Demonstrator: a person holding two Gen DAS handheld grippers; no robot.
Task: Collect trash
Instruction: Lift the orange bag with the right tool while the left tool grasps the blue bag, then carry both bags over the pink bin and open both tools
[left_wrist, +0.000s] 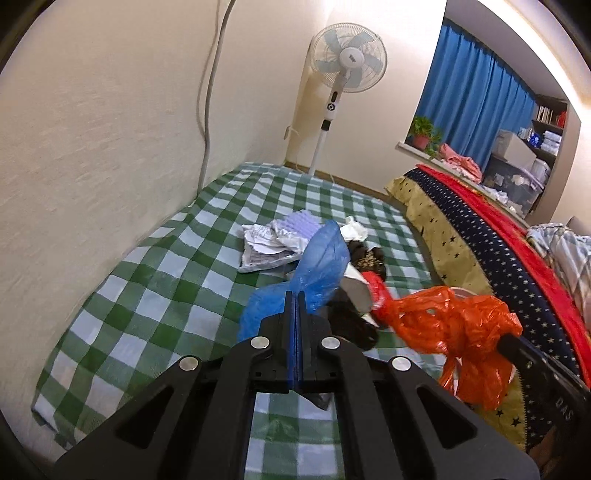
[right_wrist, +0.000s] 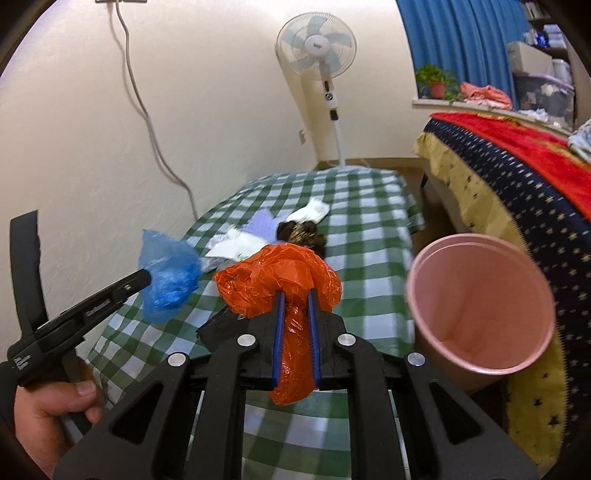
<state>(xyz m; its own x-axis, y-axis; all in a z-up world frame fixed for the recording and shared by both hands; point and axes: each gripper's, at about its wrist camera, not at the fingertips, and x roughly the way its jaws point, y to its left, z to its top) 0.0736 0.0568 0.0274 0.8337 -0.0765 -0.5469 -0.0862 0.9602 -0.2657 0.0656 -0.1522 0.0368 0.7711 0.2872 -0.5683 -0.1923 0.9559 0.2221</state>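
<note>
— The left tongs (left_wrist: 294, 295)?
— Pressed together on the blue plastic bag (left_wrist: 317, 266), lifted above the green checked bed (left_wrist: 155, 266).
— And the right tongs (right_wrist: 294, 295)?
— Pinching the orange plastic bag (right_wrist: 280, 277), held over the bed just beside the pink bin (right_wrist: 480, 306).

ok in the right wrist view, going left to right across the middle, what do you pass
hand on the left gripper → blue bag → orange bag in the right gripper → pink bin → starred blanket
</note>
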